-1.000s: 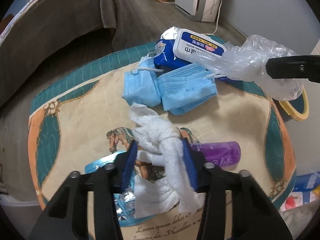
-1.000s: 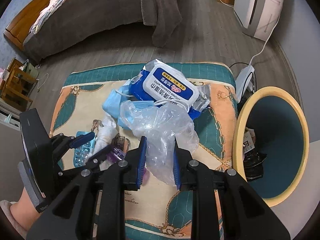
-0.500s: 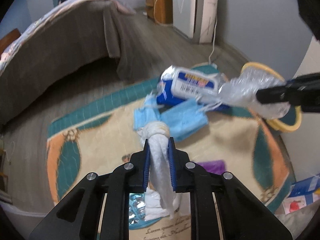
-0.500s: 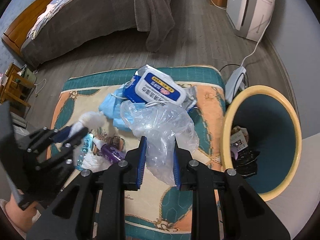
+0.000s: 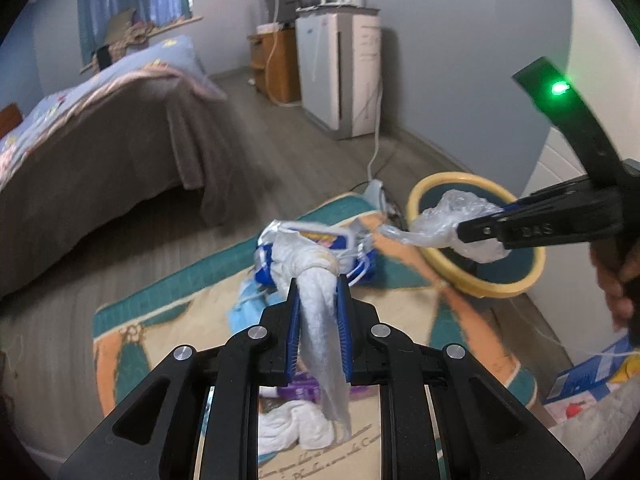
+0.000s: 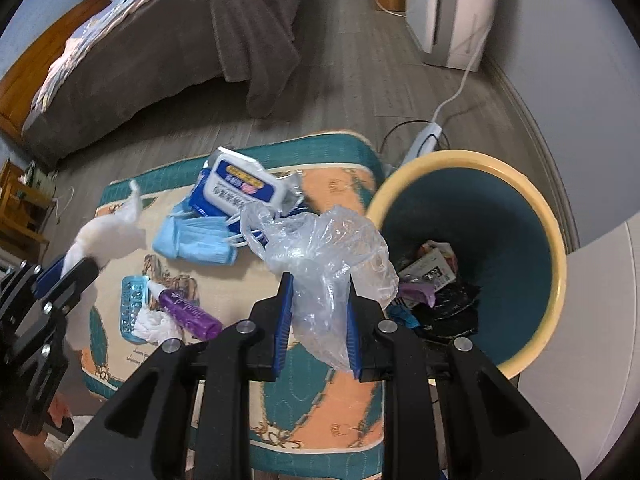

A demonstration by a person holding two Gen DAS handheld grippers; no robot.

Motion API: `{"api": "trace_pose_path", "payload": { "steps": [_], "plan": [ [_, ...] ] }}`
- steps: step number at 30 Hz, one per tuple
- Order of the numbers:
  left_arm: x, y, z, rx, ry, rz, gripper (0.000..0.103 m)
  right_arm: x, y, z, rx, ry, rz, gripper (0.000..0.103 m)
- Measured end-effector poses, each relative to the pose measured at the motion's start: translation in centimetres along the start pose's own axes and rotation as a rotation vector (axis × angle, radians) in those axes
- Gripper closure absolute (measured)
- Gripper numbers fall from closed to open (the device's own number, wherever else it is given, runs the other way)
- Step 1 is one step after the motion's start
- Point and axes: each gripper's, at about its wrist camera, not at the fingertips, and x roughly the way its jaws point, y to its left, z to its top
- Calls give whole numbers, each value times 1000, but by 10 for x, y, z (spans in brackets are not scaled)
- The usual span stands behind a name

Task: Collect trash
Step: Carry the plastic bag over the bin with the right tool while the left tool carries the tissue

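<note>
White tissue (image 5: 320,316), twisted into a rope, is pinched between the blue pads of the left tongs (image 5: 319,314); its knotted top bulges above the fingers and its tail hangs below them. Under it on the mat (image 5: 168,336) lie another crumpled tissue (image 5: 296,426) and a purple bottle (image 6: 188,312), with a blue blister pack (image 6: 130,308) touching them. Cursive writing runs along the mat's near edge, too blurred to read.

Clear crinkled plastic, a bag (image 6: 328,264), is clamped in the right tongs (image 6: 318,320), which are closed narrowly on its lower part while the rest billows above the fingers. In the left wrist view the bag is held over the near rim of the bin, and the letters "DAS" show on the side of the right tongs.

Farther on, folded blue face masks (image 6: 200,240) rest on the mat, touching a blue and white pack of wipes (image 6: 236,188) whose label shows Chinese characters and small English print I cannot make out.

Beside the mat stands the bin (image 6: 540,216), yellow-rimmed and teal inside, with printed paper and dark scraps at the bottom. Beyond are a power strip (image 6: 424,140) with its white cord, a white appliance (image 5: 344,76), and a bed (image 5: 100,136) under a brown cover.
</note>
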Motion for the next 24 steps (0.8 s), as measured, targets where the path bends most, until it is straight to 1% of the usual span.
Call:
{"api": "trace_pose_path", "payload": {
  "steps": [3,5,9,12,16,19,24],
  "plan": [
    [-7,-13,6,15,-28,-34,85,-4,-15,-1,24,-10,3,80],
    [-13,-24,12,21,-60,-86,85,-5,-25,-2,43,-14,3,80],
    [-18,-43,17,42,-93,-182,85,-8,-44,-6,76,-19,4,80],
    [-15,-60,15,75,-94,-214,85,-8,-61,-8,103,-21,4,80],
    [-9,-76,10,124,-82,-227,85,-3,-84,-13,146,-12,1,80],
    [-4,-78,6,127,-66,-226,85,-1,-100,-15,178,-11,-1,80],
    [10,-86,3,140,-28,-202,85,-2,-120,-19,235,-16,6,80]
  ]
}}
